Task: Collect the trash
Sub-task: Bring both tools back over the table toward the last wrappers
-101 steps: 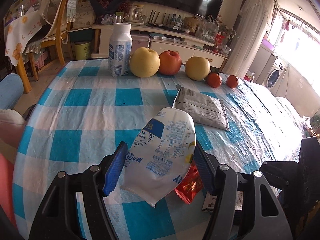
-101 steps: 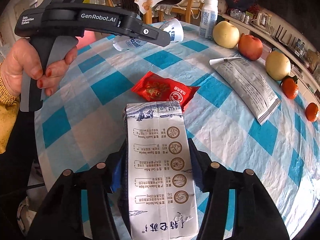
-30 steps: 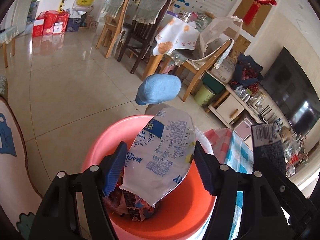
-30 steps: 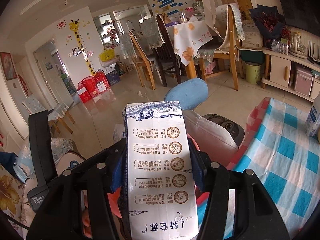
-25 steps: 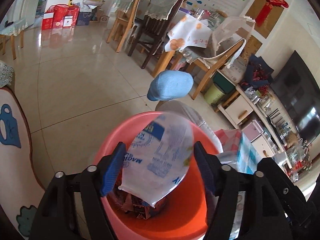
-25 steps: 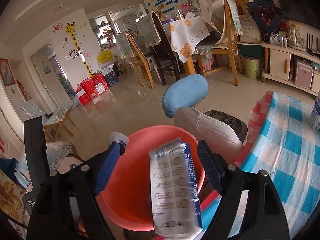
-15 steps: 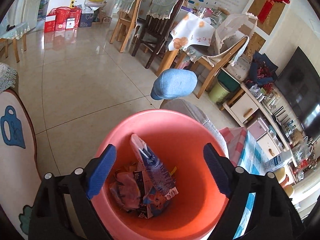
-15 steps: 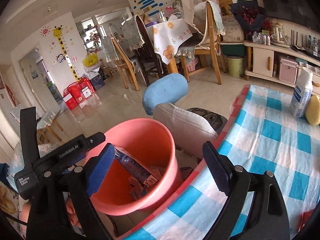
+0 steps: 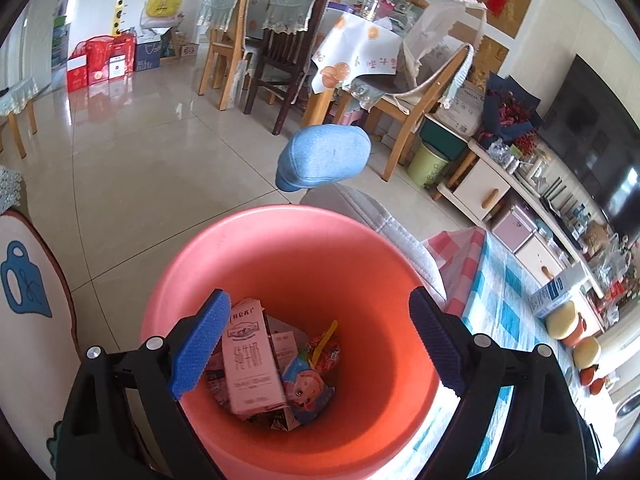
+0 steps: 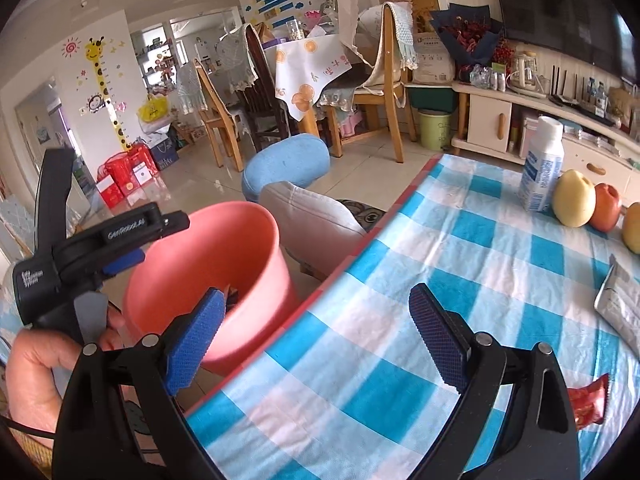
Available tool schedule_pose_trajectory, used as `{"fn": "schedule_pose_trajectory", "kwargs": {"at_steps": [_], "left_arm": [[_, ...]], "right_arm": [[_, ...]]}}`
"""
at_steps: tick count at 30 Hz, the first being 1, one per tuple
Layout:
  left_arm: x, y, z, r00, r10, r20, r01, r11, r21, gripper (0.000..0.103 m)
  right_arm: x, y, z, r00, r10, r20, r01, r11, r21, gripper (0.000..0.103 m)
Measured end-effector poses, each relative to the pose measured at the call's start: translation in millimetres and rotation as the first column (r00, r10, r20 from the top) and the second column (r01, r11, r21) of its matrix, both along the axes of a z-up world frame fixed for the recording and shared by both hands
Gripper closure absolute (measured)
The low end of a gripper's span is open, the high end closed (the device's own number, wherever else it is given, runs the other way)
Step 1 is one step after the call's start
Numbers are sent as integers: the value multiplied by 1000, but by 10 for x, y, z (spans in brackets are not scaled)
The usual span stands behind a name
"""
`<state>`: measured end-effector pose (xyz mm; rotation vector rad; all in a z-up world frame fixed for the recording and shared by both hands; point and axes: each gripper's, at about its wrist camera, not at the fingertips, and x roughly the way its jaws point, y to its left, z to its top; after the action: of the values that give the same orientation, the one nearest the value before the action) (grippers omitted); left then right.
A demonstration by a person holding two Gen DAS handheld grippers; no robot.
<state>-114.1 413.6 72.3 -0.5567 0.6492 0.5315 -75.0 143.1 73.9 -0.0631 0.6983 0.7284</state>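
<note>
my left gripper (image 9: 316,344) hangs over the pink bucket (image 9: 280,240) with its jaws spread wide and nothing between them; my right gripper (image 10: 314,340) is just as wide and empty, pointed across the checked tablecloth (image 10: 460,280). the trash in the bucket is a milk carton (image 9: 250,360) lying at about 7 o'clock on the heap, with crumpled printed wrappers (image 9: 308,376) beside it toward 4 o'clock. what's left on the table, as far as i can see, is a red snack packet (image 10: 586,402) at 4 o'clock in the right view and a grey foil pouch (image 10: 620,300) at 3 o'clock, both partly cut off by the frame edge.

i judge the step in hand is going for the next piece. i'd swing the right gripper toward 4 o'clock, come down flat to the cloth and close across the packet's narrow width, so the pads bite the crimped edge and don't skate over its glossy face. the cloth looks thin and wrinkled, so i'd keep the tips just off it to avoid bunching it.

the bucket is smooth moulded plastic, round and tapering. the pads are blue and finely ribbed, good on slick film. the carton is stiff card, flattened; the pouch is matte and limp. the bottle (image 10: 542,164) and fruit (image 10: 574,198) at 2 o'clock stay put.
</note>
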Motion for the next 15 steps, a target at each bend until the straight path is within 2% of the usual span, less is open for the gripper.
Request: {"fn": "schedule_pose_trajectory", "kwargs": {"at_steps": [7,15], "left_arm": [[139,-277,31,997,-71,-27,73,996,51,13],[287,-622,59,987,-147,-70,155,981,120,12]], "right_arm": [[-161,-204,34,994,5,107,4,997,-76,9],[-373,-400,86,974,39,224,-8,990,-142,8]]}}
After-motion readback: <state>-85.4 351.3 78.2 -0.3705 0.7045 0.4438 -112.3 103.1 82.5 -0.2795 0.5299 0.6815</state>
